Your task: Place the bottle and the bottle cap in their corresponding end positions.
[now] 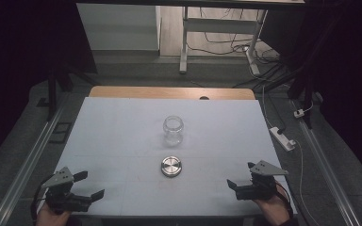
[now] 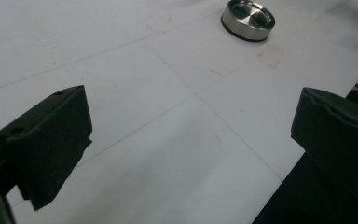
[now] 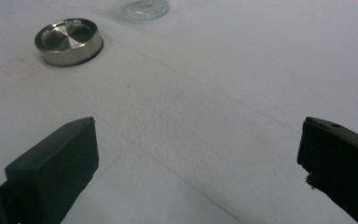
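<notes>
A clear glass jar [image 1: 173, 130] stands upright and lidless near the middle of the white table [image 1: 113, 136]. Its round metal lid [image 1: 171, 166] lies flat on the table in front of it, apart from the jar. The lid [image 2: 248, 20] appears far off in the left gripper view, and the lid [image 3: 68, 41] and the jar's base [image 3: 145, 9] in the right gripper view. My left gripper [image 1: 88, 185] rests open at the front left corner. At the front right, my right gripper [image 1: 241, 175] is open too. Both hold nothing.
A wooden strip [image 1: 169, 92] runs along the table's far edge. A white power strip [image 1: 283, 138] and cables lie on the floor to the right. Metal rails [image 1: 23, 165] flank the table. A desk frame [image 1: 185, 42] stands behind.
</notes>
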